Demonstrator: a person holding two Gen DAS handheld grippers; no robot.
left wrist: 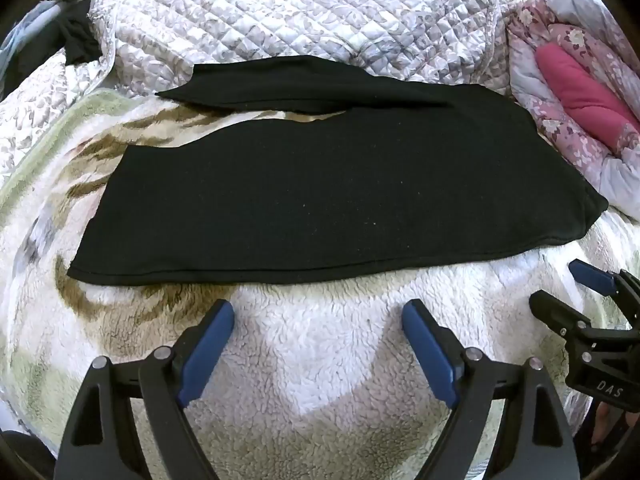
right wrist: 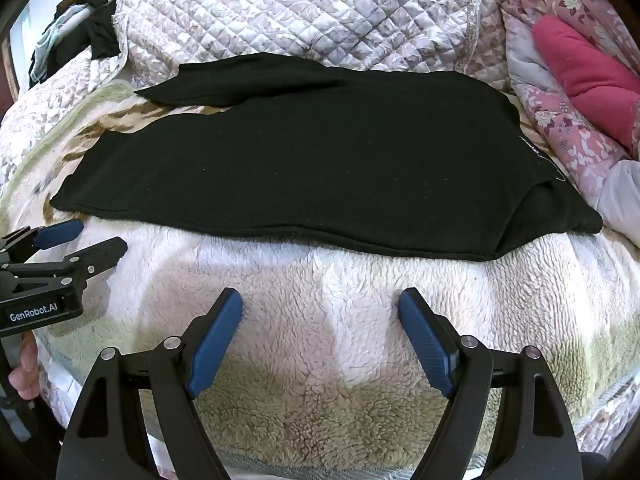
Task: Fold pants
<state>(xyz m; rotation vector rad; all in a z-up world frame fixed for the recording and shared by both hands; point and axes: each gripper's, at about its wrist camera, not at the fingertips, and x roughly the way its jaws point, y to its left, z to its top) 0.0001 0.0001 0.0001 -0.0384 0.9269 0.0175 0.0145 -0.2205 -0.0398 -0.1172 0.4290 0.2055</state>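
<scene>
Black pants (left wrist: pixel 320 192) lie flat across a fluffy white blanket (left wrist: pixel 320 360), legs pointing left, waist at the right; the far leg splays away from the near one. The same pants (right wrist: pixel 304 160) fill the middle of the right wrist view. My left gripper (left wrist: pixel 318 312) hovers open over the blanket just short of the near leg's hem edge, nothing between its blue pads. My right gripper (right wrist: pixel 320 300) is likewise open and empty, in front of the pants' near edge. Each gripper shows in the other's view: the right gripper (left wrist: pixel 560 284) at the right, the left gripper (right wrist: pixel 100 236) at the left.
A quilted grey-white bedspread (left wrist: pixel 300 12) rises behind the pants. A pink floral quilt with a red cushion (left wrist: pixel 580 92) lies at the right. Dark clothes (left wrist: pixel 76 40) hang at the back left. A hand (right wrist: pixel 26 364) holds the left gripper's handle.
</scene>
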